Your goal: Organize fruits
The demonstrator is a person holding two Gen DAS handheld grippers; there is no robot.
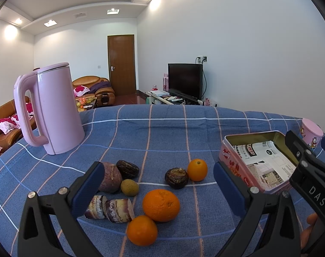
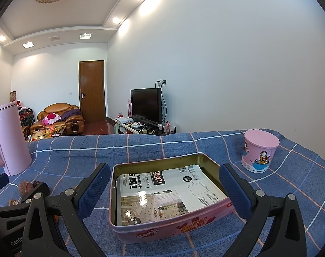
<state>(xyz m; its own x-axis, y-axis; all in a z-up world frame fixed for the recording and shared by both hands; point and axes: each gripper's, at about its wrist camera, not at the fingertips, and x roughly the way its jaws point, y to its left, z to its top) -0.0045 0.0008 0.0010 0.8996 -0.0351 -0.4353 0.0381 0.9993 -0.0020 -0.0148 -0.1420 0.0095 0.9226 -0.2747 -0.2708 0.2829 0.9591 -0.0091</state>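
Note:
Fruits lie on the blue checked cloth in the left wrist view: a big orange (image 1: 161,204), a smaller orange (image 1: 142,230), a small orange (image 1: 197,169), a brown-purple round fruit (image 1: 110,177), a green-brown one (image 1: 130,187), two dark wrinkled ones (image 1: 127,168) (image 1: 176,177) and two cut cane pieces (image 1: 110,207). My left gripper (image 1: 160,184) is open above them, holding nothing. The pink tin (image 2: 169,224), open and lined with printed paper, sits under my right gripper (image 2: 165,189), which is open and holds nothing. The tin (image 1: 256,162) lies right of the fruits.
A tall pink kettle (image 1: 53,109) stands at the far left of the cloth. A pink cartoon cup (image 2: 259,153) stands at the far right. Beyond the table are sofas, a door and a TV (image 1: 185,80). A hand's fingers (image 1: 309,231) show at lower right.

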